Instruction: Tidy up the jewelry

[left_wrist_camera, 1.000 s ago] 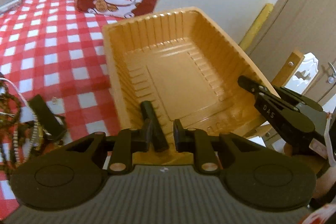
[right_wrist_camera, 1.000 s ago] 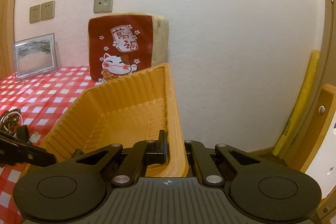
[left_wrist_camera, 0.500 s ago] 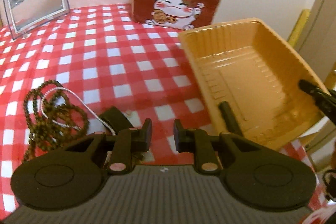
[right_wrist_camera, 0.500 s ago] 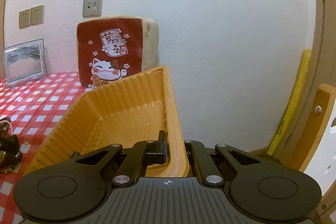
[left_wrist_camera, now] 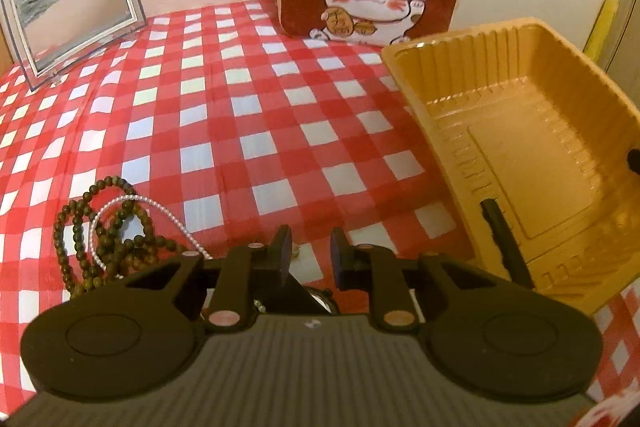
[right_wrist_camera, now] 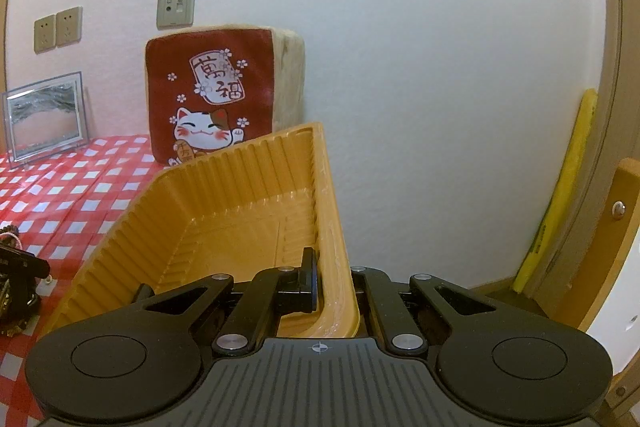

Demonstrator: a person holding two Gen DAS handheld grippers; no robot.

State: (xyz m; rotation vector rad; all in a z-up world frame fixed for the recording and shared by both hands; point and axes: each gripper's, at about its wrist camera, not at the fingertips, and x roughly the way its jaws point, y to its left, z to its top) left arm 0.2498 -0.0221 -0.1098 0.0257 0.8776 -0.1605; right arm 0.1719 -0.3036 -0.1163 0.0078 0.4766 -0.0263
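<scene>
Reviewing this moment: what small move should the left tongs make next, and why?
Probably lower the open left tongs onto the jewelry below them and close. The bead necklace still lies on the checkered cloth, while the right tongs already grip the orange tray wall, holding it ready.

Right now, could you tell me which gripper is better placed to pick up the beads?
Left. The left gripper is open beside the beads; the right gripper is clamped on the tray wall.

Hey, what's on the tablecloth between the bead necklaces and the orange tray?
Mostly bare checked tablecloth; the left gripper sits over the near part, between the bead necklaces and the tray. Shown in the left wrist view.
</scene>
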